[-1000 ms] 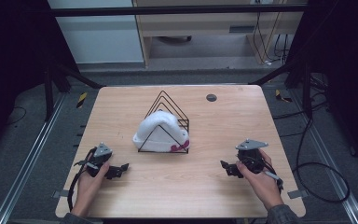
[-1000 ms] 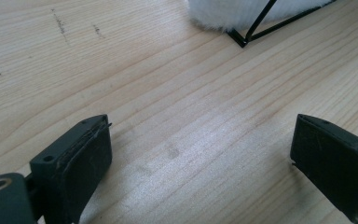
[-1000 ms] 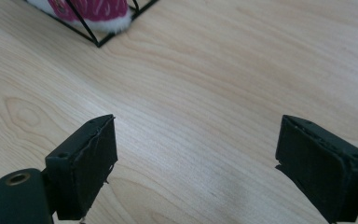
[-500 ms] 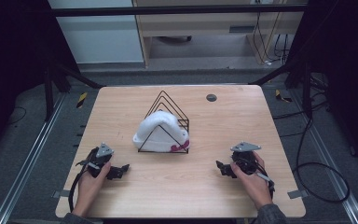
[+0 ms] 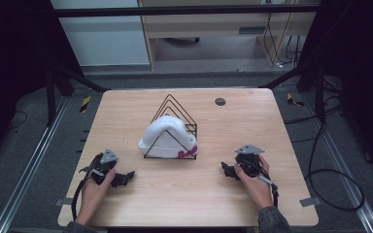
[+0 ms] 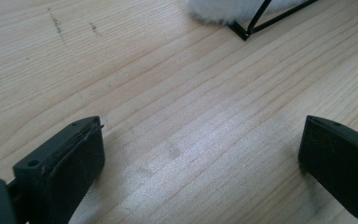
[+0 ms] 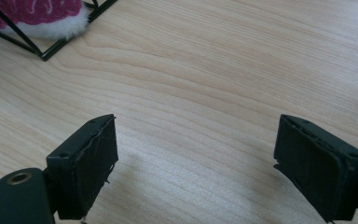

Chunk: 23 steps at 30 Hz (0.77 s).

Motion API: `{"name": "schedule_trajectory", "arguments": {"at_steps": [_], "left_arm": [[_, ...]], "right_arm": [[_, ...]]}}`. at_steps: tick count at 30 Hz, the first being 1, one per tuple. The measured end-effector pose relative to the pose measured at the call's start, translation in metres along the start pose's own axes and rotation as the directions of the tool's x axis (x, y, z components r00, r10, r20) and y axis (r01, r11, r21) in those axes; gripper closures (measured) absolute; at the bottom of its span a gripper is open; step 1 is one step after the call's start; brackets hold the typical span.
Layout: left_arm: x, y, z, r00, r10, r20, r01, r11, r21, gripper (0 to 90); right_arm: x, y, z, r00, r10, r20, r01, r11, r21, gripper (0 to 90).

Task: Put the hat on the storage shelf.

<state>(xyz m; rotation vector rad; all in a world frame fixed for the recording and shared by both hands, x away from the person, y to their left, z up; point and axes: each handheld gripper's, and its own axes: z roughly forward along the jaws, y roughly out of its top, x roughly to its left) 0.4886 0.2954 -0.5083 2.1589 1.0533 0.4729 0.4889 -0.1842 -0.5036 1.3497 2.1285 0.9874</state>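
A white fluffy cloth with a pink patch lies draped inside a black wire rack at the middle of the wooden table. My left gripper rests low at the table's front left, pointing right. Its jaws have just been opening and stand wide with nothing between them. The rack's corner and the white fluff lie ahead of it. My right gripper sits at the front right, pointing left, open over bare wood. Ahead of it lies the pink patch.
A small dark round mark sits near the table's far edge. Dark frame legs and cables stand on the floor around the table. Bare wood stretches between the two grippers along the front.
My right hand has moved a little left, toward the rack, and sunk closer to the table. The left hand has stayed in place. The cloth and rack have not moved.
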Motion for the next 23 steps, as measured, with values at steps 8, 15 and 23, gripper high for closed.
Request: {"name": "schedule_trajectory", "arguments": {"at_steps": [8, 15, 23], "left_arm": [[-0.0001, 0.0000, 0.0002, 1.0000, -0.002, 0.003, 0.002, 1.0000, 0.001, 0.0], [0.0000, 0.0002, 0.0004, 1.0000, -0.003, 0.005, 0.003, 1.0000, 0.001, 0.0], [0.0001, 0.0002, 0.0004, 1.0000, -0.002, 0.006, 0.002, 1.0000, 0.001, 0.0]], "right_arm": [[-0.0005, -0.0026, 0.0055, 0.9999, 0.015, 0.006, -0.015, 1.000, 0.002, 13.8], [0.0039, -0.0035, 0.0082, 0.9998, -0.017, 0.012, 0.017, 1.000, 0.022, 11.7], [0.0092, -0.0056, 0.0062, 0.9990, 0.012, 0.043, -0.013, 1.000, 0.021, 11.5]]}}
